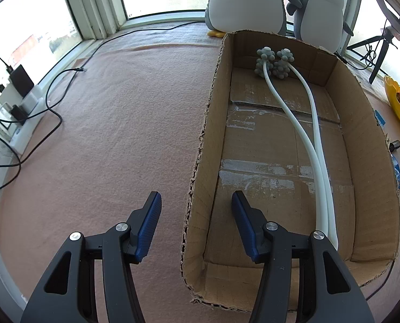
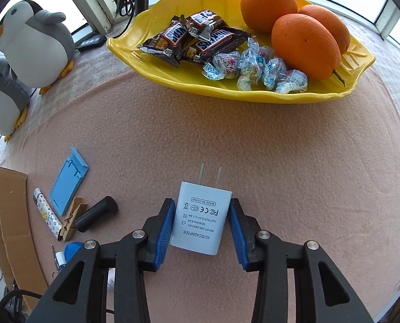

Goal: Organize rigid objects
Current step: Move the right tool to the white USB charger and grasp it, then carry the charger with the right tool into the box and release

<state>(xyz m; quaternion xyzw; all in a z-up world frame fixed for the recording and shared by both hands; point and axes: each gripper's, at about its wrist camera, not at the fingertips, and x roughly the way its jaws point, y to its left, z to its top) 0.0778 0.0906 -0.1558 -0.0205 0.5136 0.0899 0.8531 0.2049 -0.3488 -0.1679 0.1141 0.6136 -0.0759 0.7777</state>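
Observation:
A cardboard box (image 1: 216, 123) lies open on the pink cloth; inside it is a white two-armed massager with grey knobbly balls (image 1: 315, 134). My left gripper (image 1: 196, 202) is open and empty, straddling the box's near left wall. In the right wrist view a white AC adapter (image 2: 200, 218) lies on the cloth, prongs pointing away. My right gripper (image 2: 201, 210) is around it, blue pads at both its sides, the left pad touching, a thin gap at the right. The box's edge (image 2: 9, 215) shows at the far left.
A blue phone stand (image 2: 69, 185), a patterned tube (image 2: 48, 214), a wooden clothespin (image 2: 72, 219), a black cylinder (image 2: 96, 214) and a blue cap (image 2: 73, 250) lie left of the adapter. A yellow dish (image 2: 173, 78) holds oranges and sweets. Plush penguins (image 1: 318, 13), chargers and cables (image 1: 19, 91) stand along the window.

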